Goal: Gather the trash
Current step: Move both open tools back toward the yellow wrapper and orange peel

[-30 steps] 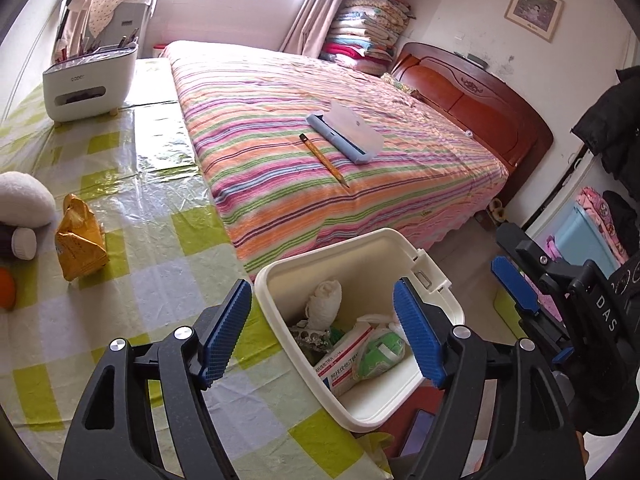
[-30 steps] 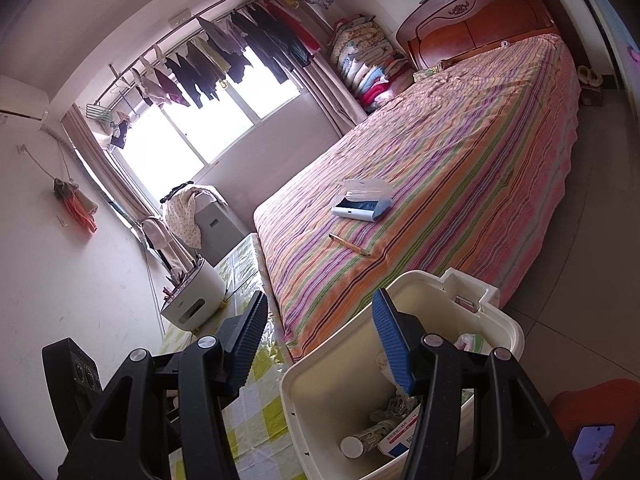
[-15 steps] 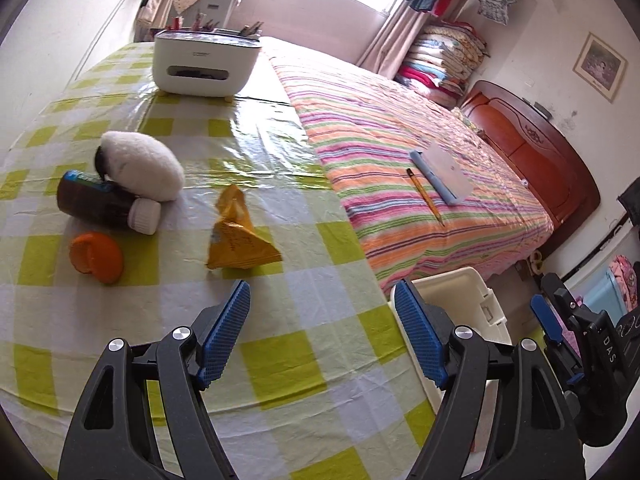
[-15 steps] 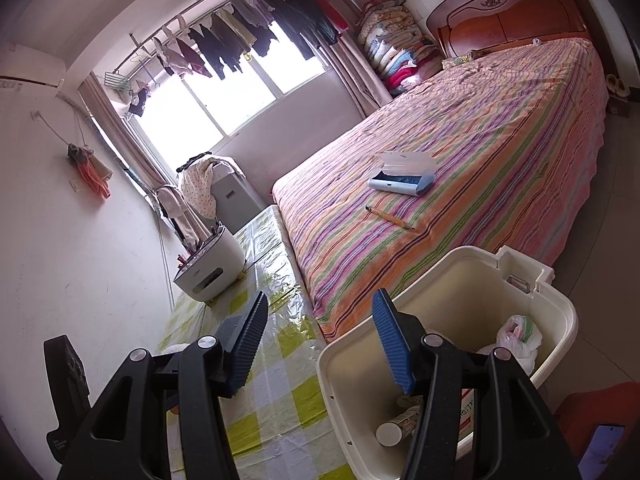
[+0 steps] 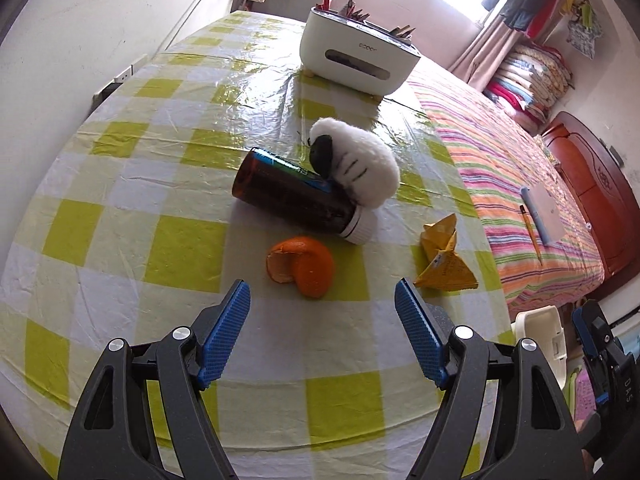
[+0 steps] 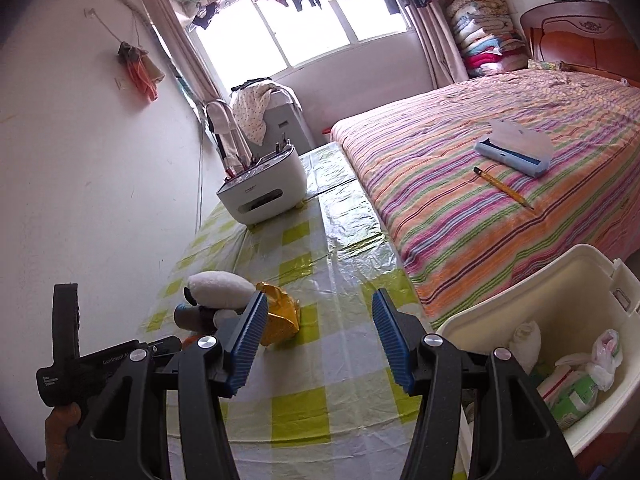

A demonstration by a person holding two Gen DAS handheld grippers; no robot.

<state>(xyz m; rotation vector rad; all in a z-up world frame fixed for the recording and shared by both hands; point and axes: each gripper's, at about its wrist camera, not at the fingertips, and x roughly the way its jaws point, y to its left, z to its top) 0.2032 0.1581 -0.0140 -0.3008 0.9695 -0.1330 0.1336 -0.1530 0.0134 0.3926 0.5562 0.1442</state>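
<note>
Left gripper (image 5: 322, 306) hangs over the checked table (image 5: 132, 184) with its blue jaws spread wide and nothing between them. Just past its tips, at 12 o'clock, lies one piece of orange peel (image 5: 302, 266), apart from both pads. At 2 o'clock sits one crumpled yellow wrapper (image 5: 442, 258). Beyond the peel, one dark bottle (image 5: 294, 200) lies on its side, white cap toward the wrapper, with one white plush toy (image 5: 354, 160) leaning on it. Farthest on the table, at 12 o'clock, stands one white organizer box (image 5: 358, 58) with pens in its top.

Right gripper (image 6: 318, 338) is likewise parted and empty above the near table edge. At its 3 o'clock one cream bin (image 6: 520, 300) sits below the table edge, beside the bed, holding crumpled tissue and packaging. A striped bedspread (image 6: 460, 200) runs along the table's far side, carrying one pencil (image 6: 502, 188) and one blue case (image 6: 514, 152). Clothes hang before the window (image 6: 312, 28).
</note>
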